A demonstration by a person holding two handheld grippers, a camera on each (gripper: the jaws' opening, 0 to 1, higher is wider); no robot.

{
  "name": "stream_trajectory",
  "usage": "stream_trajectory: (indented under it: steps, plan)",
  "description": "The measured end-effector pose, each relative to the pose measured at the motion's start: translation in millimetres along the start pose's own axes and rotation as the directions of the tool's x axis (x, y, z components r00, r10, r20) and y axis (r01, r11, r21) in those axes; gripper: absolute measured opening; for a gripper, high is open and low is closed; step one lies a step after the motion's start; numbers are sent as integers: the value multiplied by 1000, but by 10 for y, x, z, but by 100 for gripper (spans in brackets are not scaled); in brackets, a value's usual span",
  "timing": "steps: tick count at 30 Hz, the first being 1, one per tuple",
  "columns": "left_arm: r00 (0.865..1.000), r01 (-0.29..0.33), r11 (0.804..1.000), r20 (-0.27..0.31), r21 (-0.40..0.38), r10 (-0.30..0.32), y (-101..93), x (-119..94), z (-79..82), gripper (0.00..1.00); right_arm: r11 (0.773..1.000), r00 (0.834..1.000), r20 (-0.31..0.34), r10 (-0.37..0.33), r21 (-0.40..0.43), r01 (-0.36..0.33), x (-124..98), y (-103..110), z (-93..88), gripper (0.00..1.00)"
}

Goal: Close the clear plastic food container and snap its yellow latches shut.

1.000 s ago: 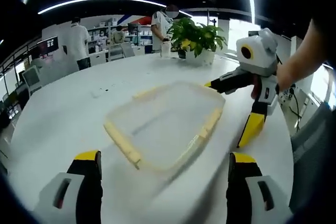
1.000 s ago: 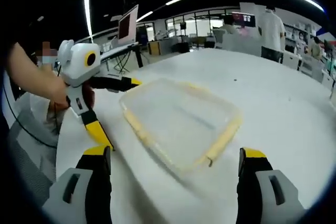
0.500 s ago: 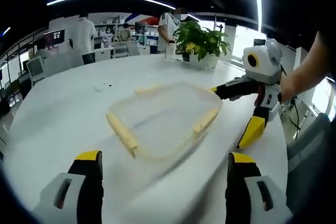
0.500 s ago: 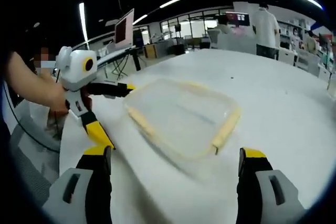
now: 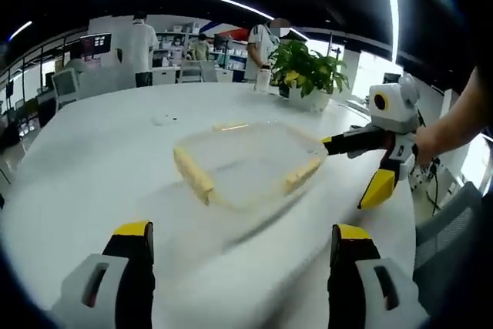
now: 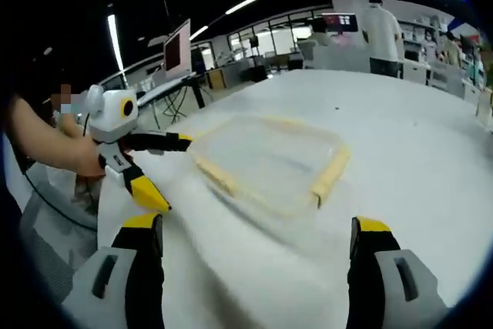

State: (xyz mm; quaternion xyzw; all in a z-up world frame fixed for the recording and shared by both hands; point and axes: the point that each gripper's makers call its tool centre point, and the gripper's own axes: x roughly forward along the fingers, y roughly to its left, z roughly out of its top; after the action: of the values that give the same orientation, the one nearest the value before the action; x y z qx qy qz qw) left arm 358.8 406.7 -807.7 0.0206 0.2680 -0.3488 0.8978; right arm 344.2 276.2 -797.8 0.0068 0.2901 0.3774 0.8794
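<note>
A clear plastic food container lies flat on the white round table, with yellow latches along its sides. My left gripper is open, low over the table and well short of the container. In the right gripper view the same container shows a yellow latch on its near right side. My right gripper is open too, with nothing between its jaws. The right gripper, held by a hand, hangs just off the container's right corner. The left gripper hangs by the opposite corner.
A potted plant and a small bottle stand at the table's far edge. Several people stand among desks behind. A monitor rises beyond the table, and a grey chair sits by the near right edge.
Both grippers have drawn back from the container, which now looks smaller and farther off in both views. Both stay open, holding nothing.
</note>
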Motion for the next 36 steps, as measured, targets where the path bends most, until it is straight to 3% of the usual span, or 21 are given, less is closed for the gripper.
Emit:
stream_trajectory:
  steps: [11,17,21,24,36]
  plan:
    - [1000,-14,999,14,-33,15,-45,-169,-39,92,997,1000,20,-23,80,21,-226,46,-125,98]
    - [999,-31,998,11,-63,32,-24,-319,-148,91,994,999,8,-47,96,46,-374,72,-211,96]
    - [999,-45,996,6,-73,46,6,-403,-191,91,991,998,25,-58,121,54,-470,94,-221,95]
    - [998,-55,994,18,-94,57,10,-503,-181,91,979,996,53,-75,194,64,-544,105,-210,95]
    - [995,-99,988,19,-121,102,109,-861,-295,90,969,994,53,-100,233,85,-817,186,-243,94]
